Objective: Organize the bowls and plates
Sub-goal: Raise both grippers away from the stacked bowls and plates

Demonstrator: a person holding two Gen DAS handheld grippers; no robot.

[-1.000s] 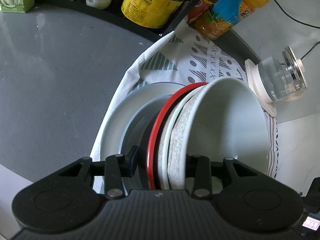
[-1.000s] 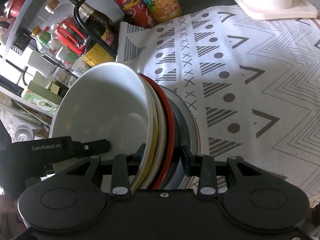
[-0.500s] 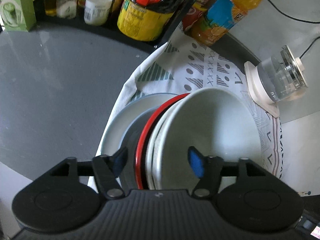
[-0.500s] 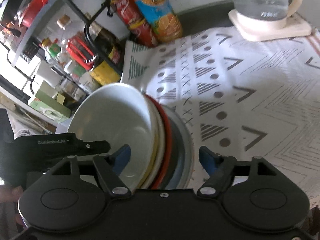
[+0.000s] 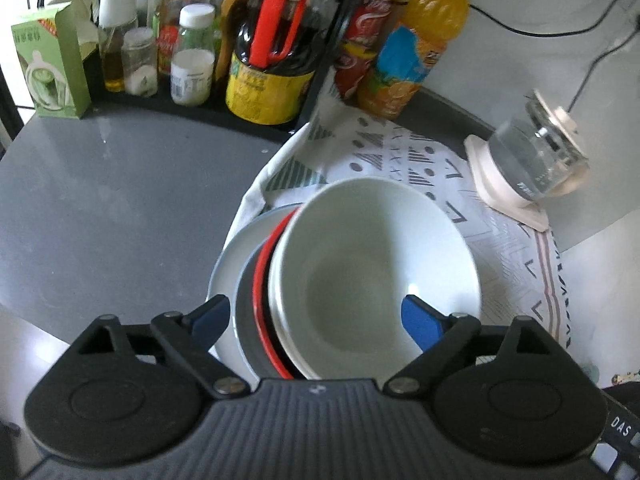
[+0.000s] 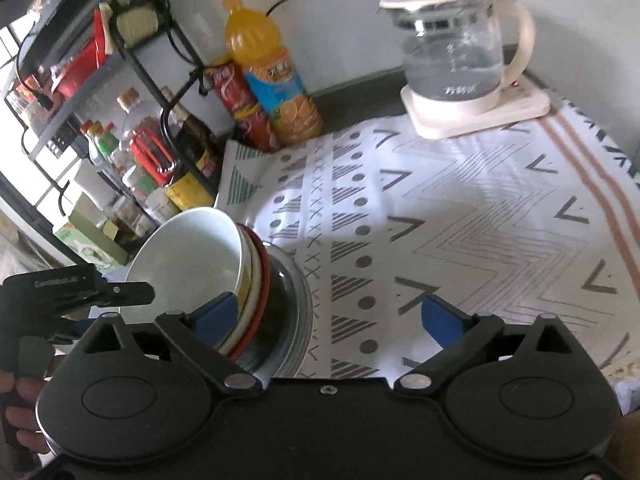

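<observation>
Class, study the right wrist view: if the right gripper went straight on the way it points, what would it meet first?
Probably the patterned cloth; the right gripper stands open, and the stacked bowls lie left of its line.

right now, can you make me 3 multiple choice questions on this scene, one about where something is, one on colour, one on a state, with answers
1. What does the stack of dishes stand on?
A. the patterned cloth
B. the wire shelf
C. the kettle base

2. What colour is the rim just under the pale bowls in the stack?
A. green
B. red
C. yellow

3. How do the jaws of the left gripper stand?
A. clamped on the stack
B. shut on nothing
C. wide open, pads clear of the dishes

Answers:
1 A: the patterned cloth spreads out under and beside the stack.
2 B: a red rim shows between the white bowl and the grey dish below.
3 C: both blue pads stand off the dishes; the jaws have just been opening.
</observation>
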